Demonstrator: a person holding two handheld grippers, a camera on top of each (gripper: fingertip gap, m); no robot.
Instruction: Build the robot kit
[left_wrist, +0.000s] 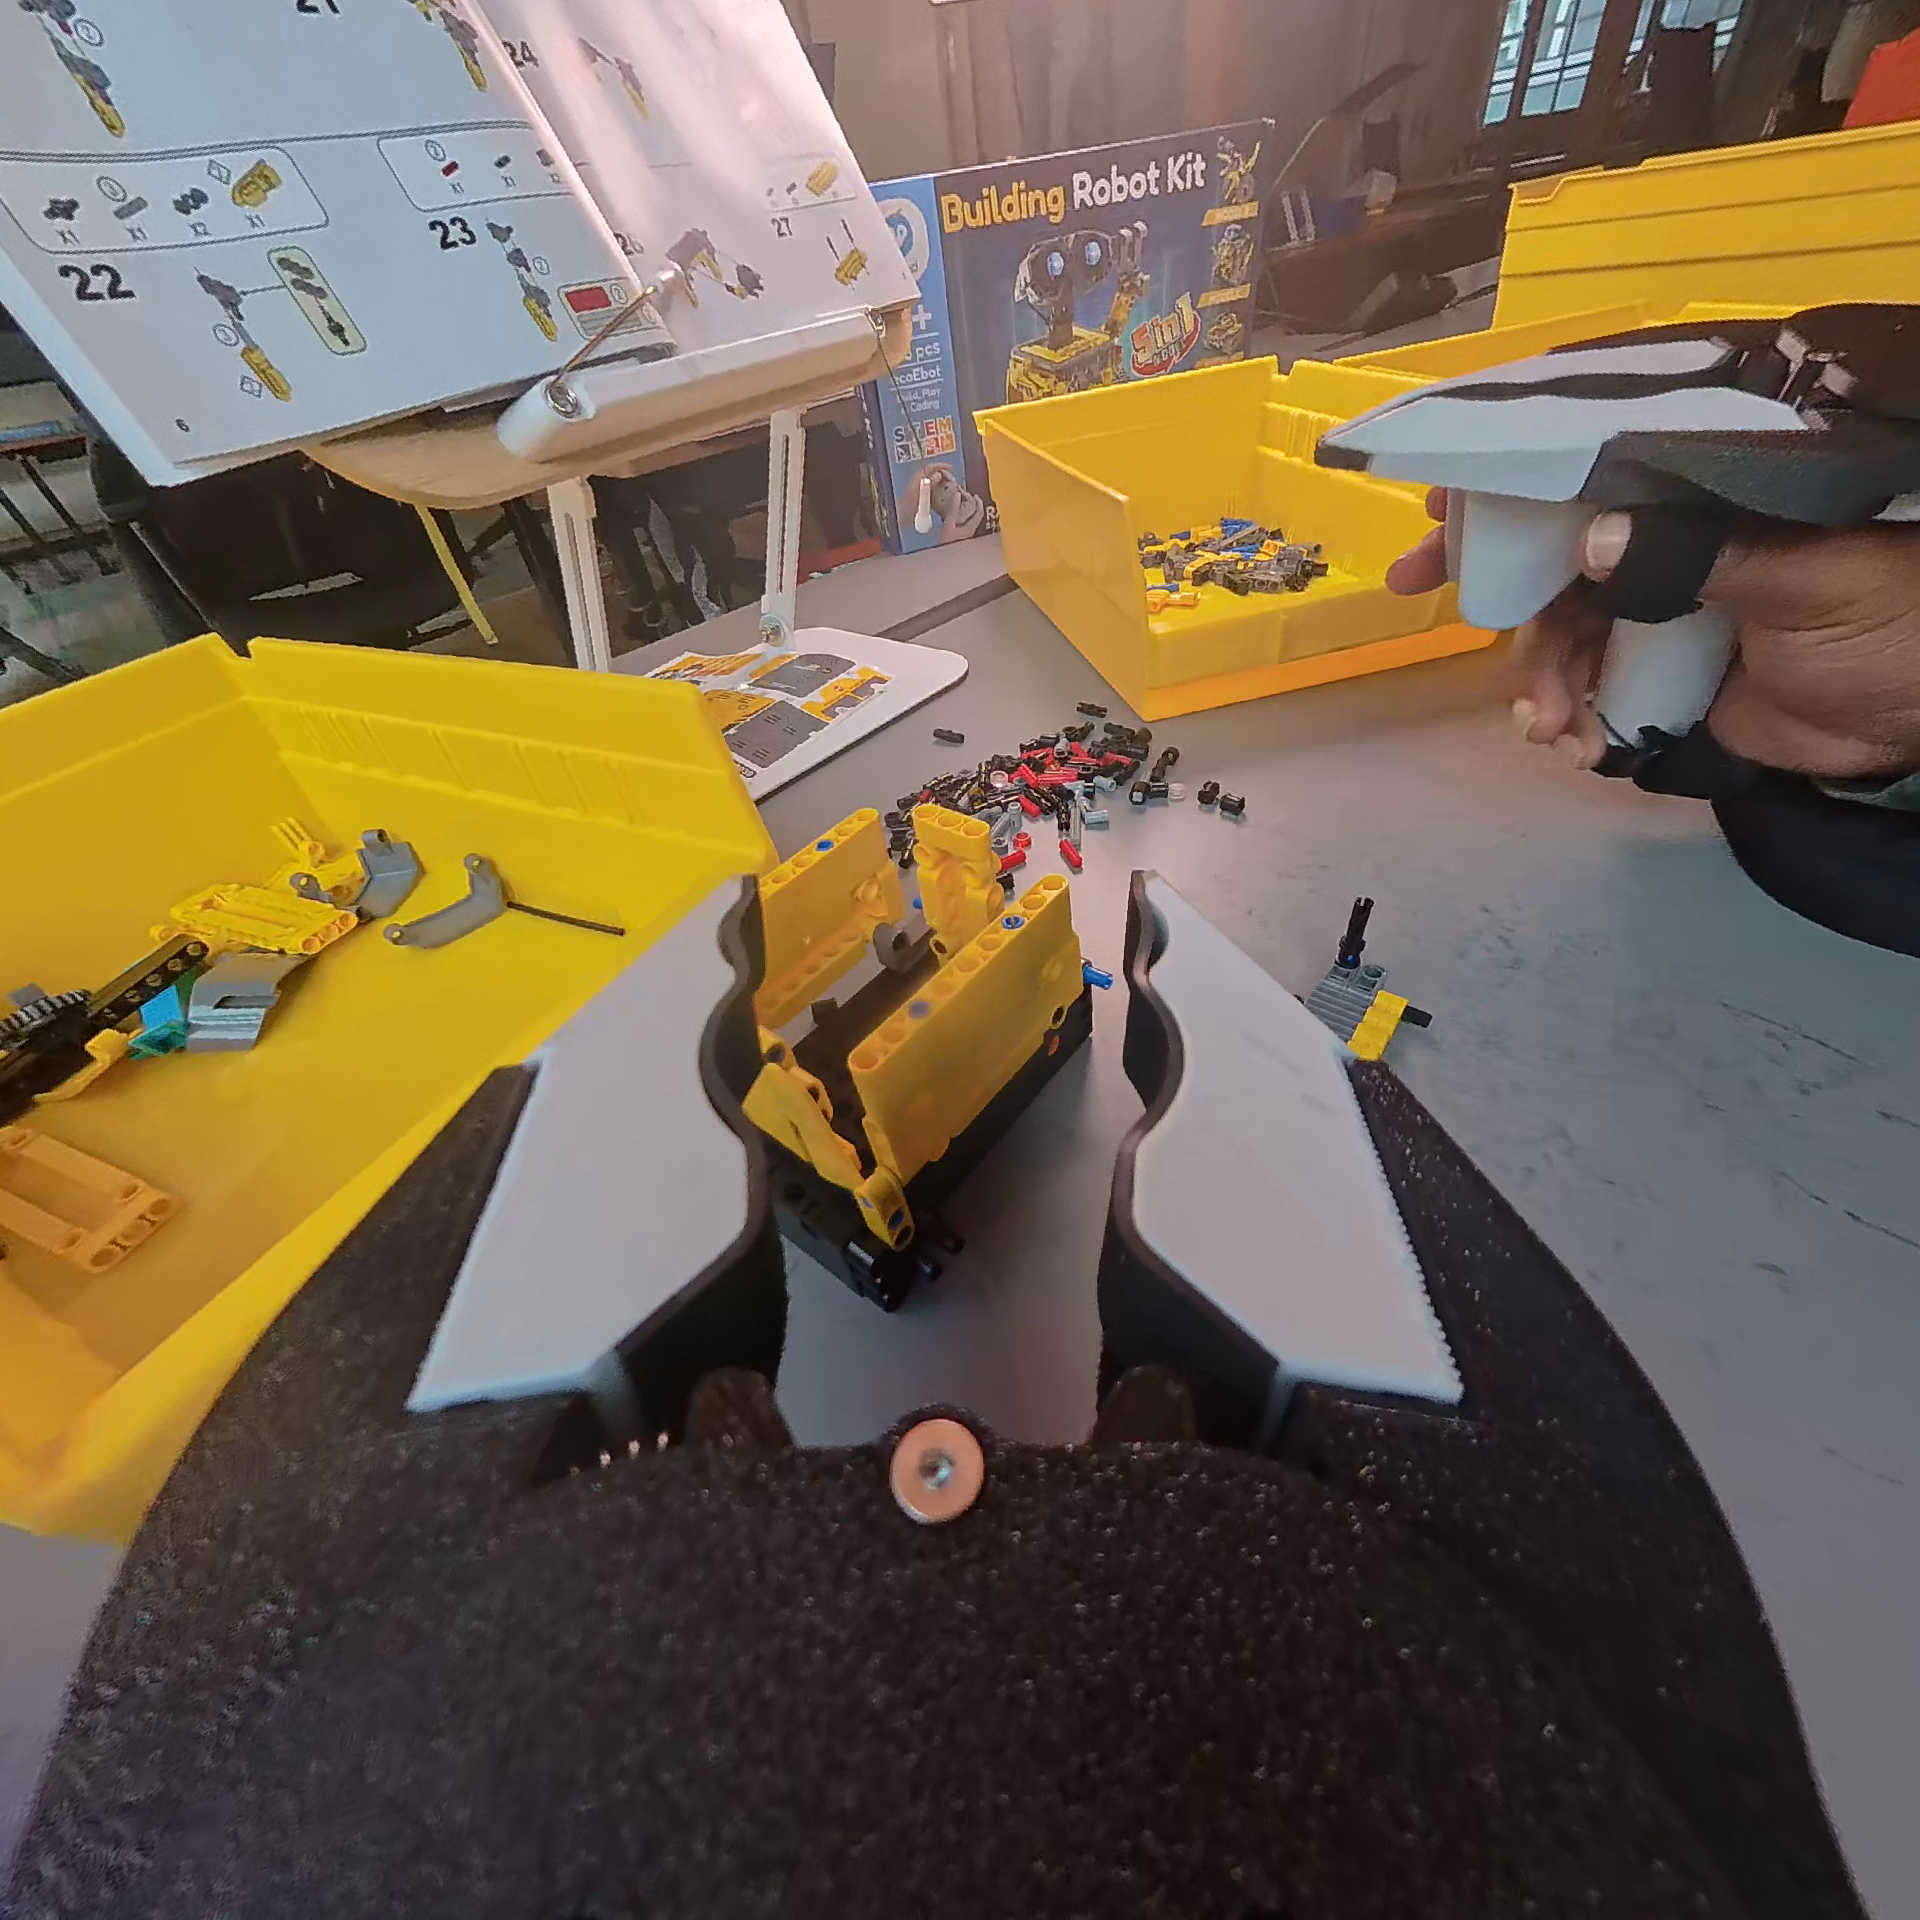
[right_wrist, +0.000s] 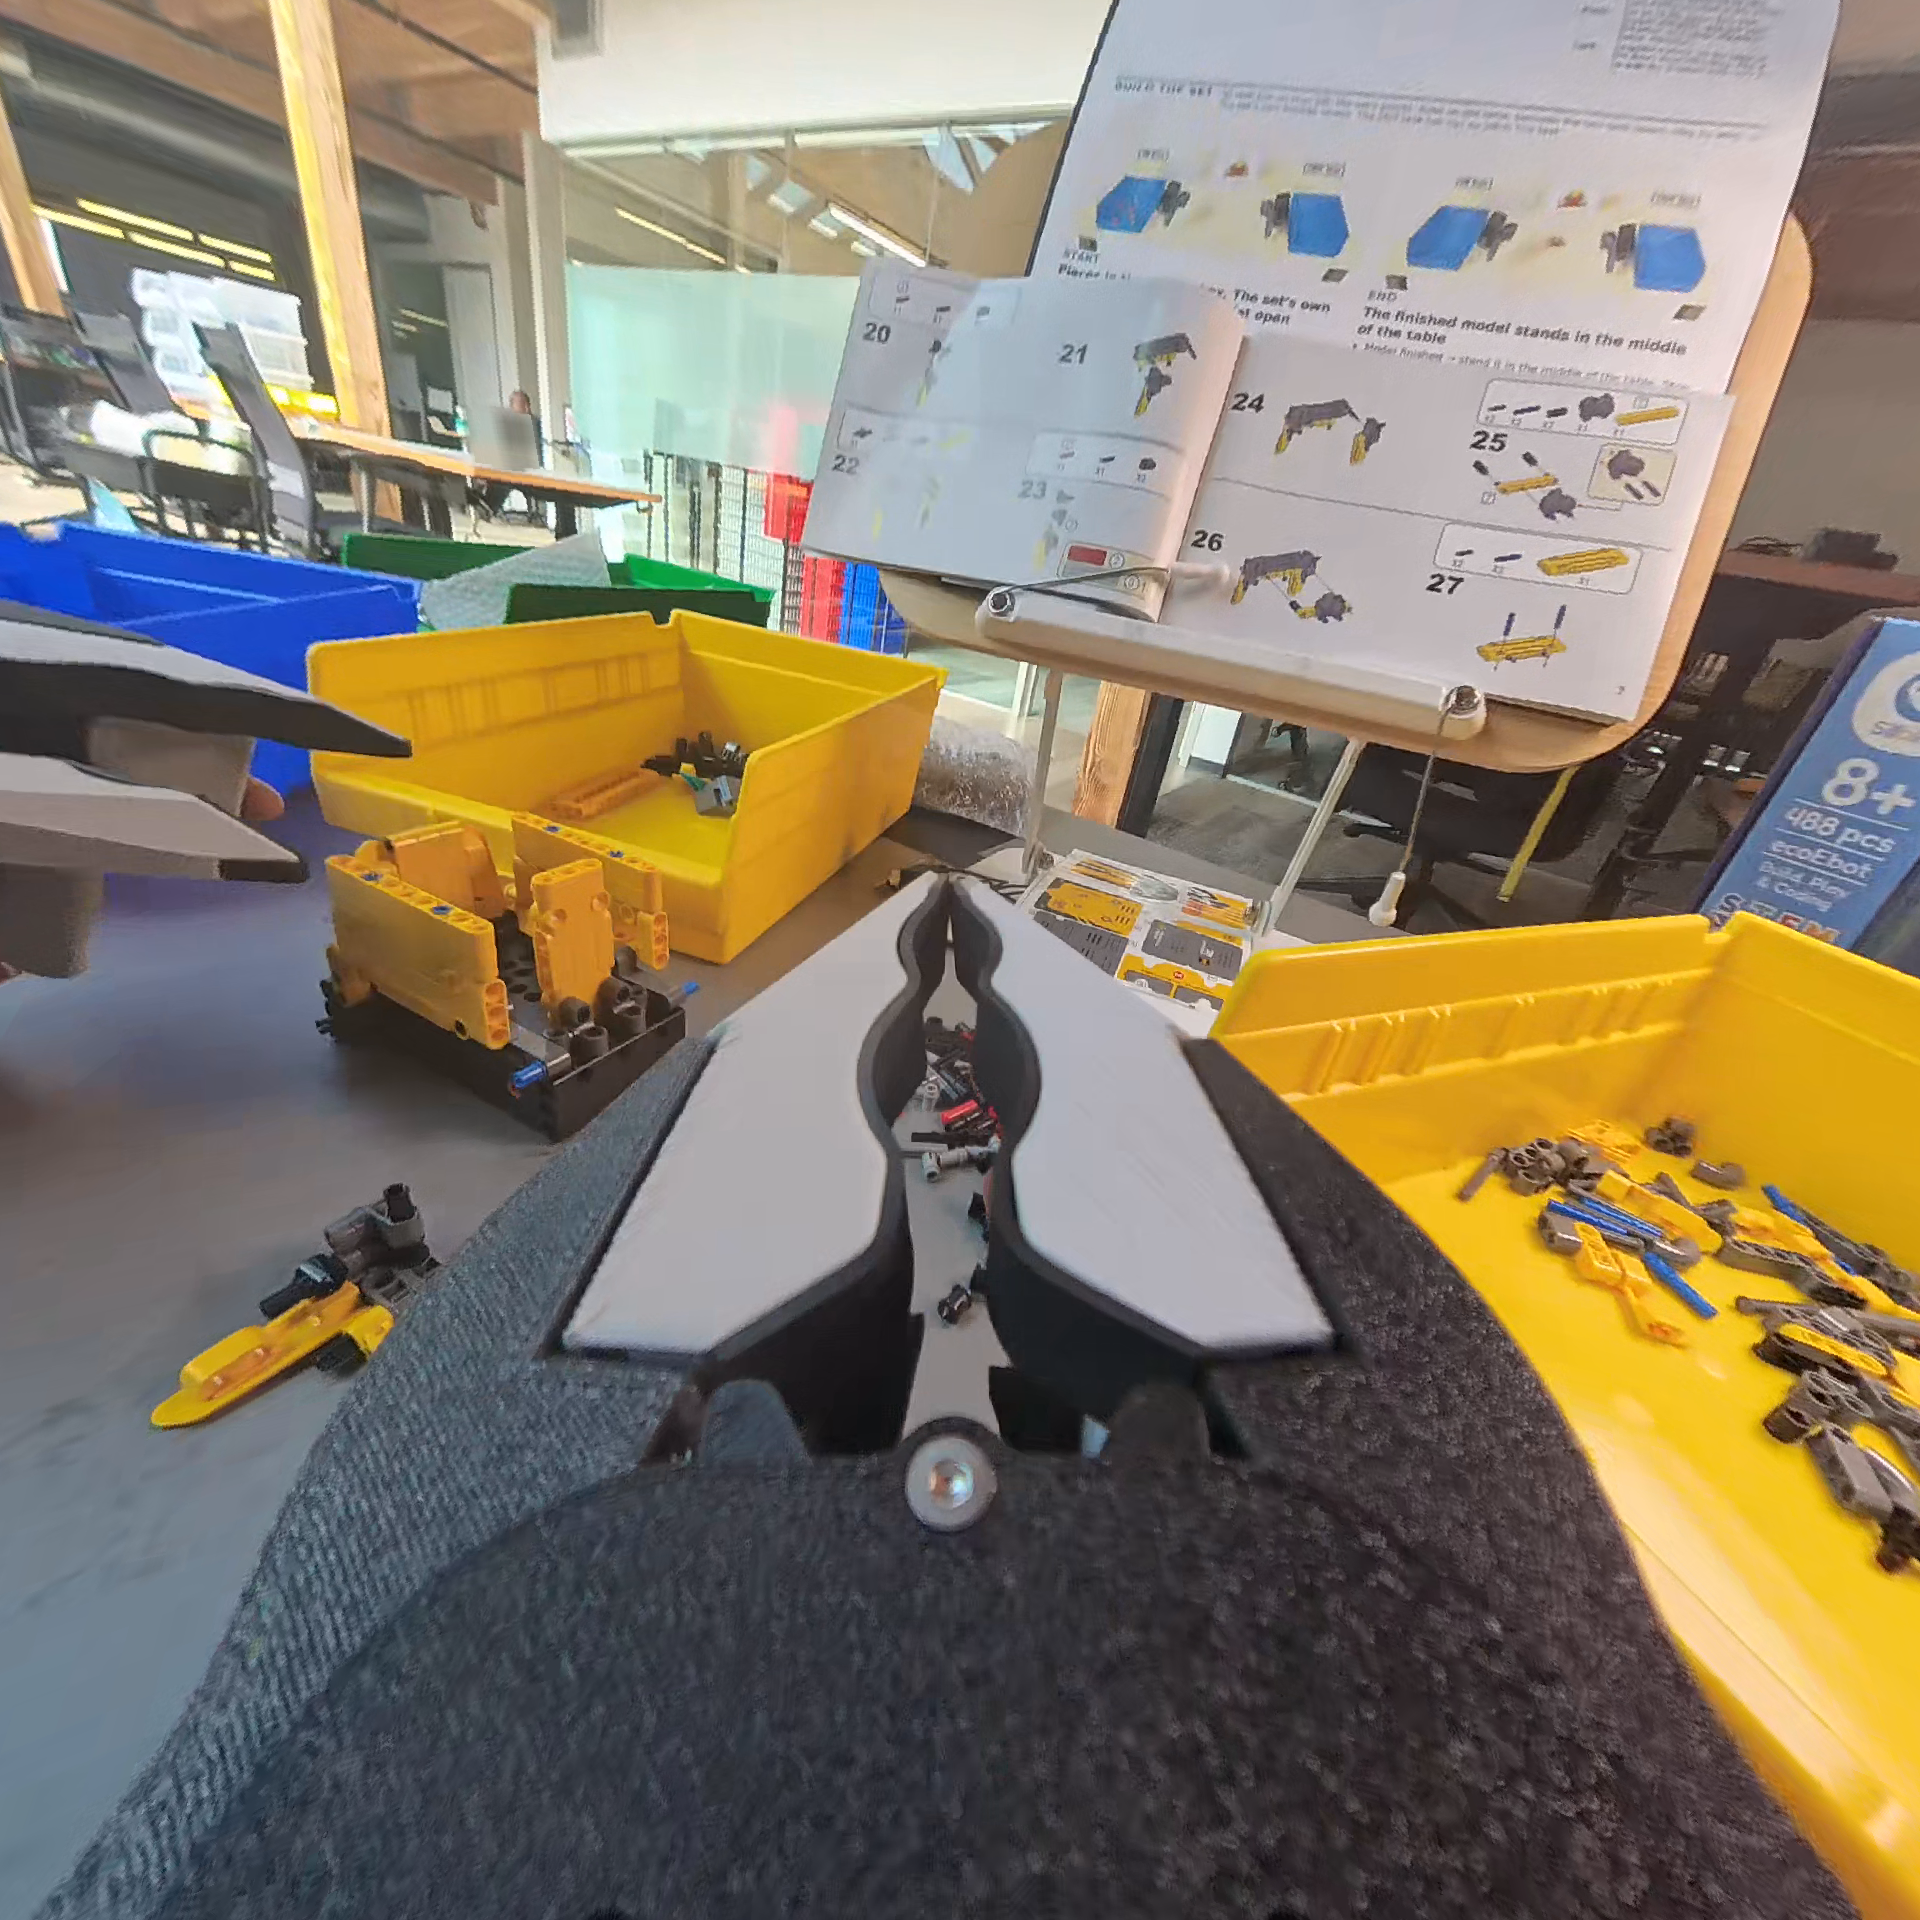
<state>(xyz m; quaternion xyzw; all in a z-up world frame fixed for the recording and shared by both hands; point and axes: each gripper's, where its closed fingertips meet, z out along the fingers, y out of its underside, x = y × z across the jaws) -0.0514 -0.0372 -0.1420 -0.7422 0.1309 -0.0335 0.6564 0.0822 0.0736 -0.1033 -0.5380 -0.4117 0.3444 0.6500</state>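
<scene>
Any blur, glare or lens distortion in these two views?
Left wrist view: strong wide-angle bending at the edges, yellow bin slightly smeared, booklet washed by glare. Right wrist view: booklet's left page blurred and pale, bin of parts soft, background windows bright.

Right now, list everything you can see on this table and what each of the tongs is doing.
partly built block model: one, yellow on a black base, table centre, between the open left tongs' fingers, not gripped
loose connector pins: one pile, black, red and grey, beyond the model
small sub-assembly: one, grey and yellow, right of the model
parts bins: two near, yellow, one each side, both holding pieces; a third behind on the right
instruction booklet: one, white, clipped open on a tilted wooden stand
kit box: one, blue, upright at the back
sticker sheet: one, on the stand's base
left tongs: open, around the model
right tongs: shut, empty, above the pins
hand: holding the right tongs' grip
</scene>
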